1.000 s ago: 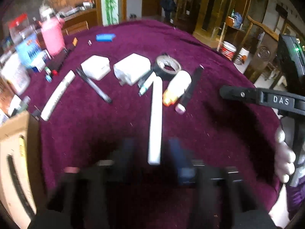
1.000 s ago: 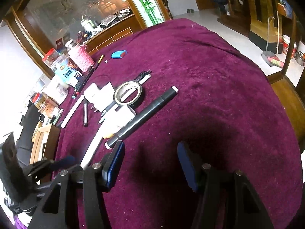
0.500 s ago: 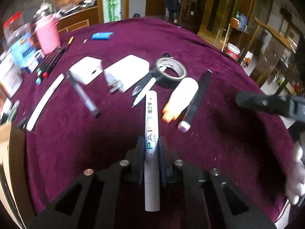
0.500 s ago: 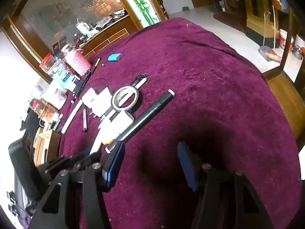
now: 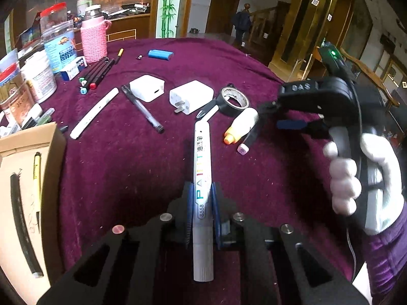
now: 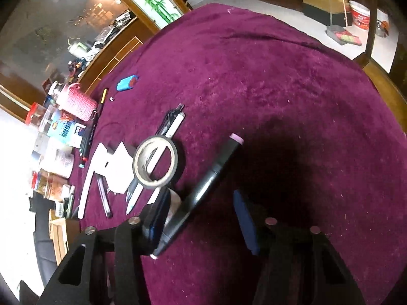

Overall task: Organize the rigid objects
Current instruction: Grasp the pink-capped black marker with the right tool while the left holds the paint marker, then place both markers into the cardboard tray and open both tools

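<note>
Left gripper clamped on white paint marker, likely bound for cardboard box. Right gripper spread around black marker, lining up grasp.

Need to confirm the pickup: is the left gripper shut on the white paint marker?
Yes, the left gripper has both blue pads against the white paint marker.

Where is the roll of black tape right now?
In the left wrist view the black tape roll lies right of centre on the purple cloth, between the white plug adapter and the white orange-tipped tube.
</note>
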Demonstrator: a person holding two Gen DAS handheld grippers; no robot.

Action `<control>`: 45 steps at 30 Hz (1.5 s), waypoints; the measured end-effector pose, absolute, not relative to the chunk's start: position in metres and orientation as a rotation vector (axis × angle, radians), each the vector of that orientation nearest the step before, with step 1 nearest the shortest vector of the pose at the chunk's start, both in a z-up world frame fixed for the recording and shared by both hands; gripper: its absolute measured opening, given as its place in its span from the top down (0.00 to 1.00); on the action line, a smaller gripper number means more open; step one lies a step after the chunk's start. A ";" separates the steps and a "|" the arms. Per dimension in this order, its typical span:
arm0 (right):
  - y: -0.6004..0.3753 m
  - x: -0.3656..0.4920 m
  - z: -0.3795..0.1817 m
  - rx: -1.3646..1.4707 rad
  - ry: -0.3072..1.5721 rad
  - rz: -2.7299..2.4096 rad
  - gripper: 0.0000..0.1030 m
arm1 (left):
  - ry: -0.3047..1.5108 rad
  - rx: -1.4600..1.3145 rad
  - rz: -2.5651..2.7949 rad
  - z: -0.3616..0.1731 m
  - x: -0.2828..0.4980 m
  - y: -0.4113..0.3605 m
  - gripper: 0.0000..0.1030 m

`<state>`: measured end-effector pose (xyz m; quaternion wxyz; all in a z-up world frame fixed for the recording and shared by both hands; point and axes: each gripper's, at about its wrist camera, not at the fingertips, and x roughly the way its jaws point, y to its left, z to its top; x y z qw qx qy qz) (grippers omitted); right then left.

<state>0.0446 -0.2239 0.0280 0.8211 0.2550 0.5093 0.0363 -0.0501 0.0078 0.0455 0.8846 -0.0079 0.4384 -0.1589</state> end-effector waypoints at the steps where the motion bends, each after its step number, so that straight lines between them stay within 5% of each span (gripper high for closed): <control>1: -0.222 0.046 0.027 0.533 1.091 0.066 0.59 | 0.910 -0.013 -0.321 0.045 -0.052 0.009 0.87; 11: -0.184 0.054 0.032 0.287 1.094 -0.084 0.69 | 0.910 -0.006 -0.248 0.042 -0.059 0.018 0.87; 15: -0.182 0.050 0.031 0.264 1.103 -0.056 0.85 | 0.892 -0.001 -0.226 0.048 -0.069 0.022 0.87; 30: -0.174 -0.032 0.090 0.328 0.995 0.138 0.85 | 0.811 -0.017 -0.166 0.073 -0.112 0.048 0.87; 45: -0.032 -0.055 0.119 0.343 1.035 0.501 0.84 | 0.792 -0.117 -0.008 0.083 -0.129 0.159 0.87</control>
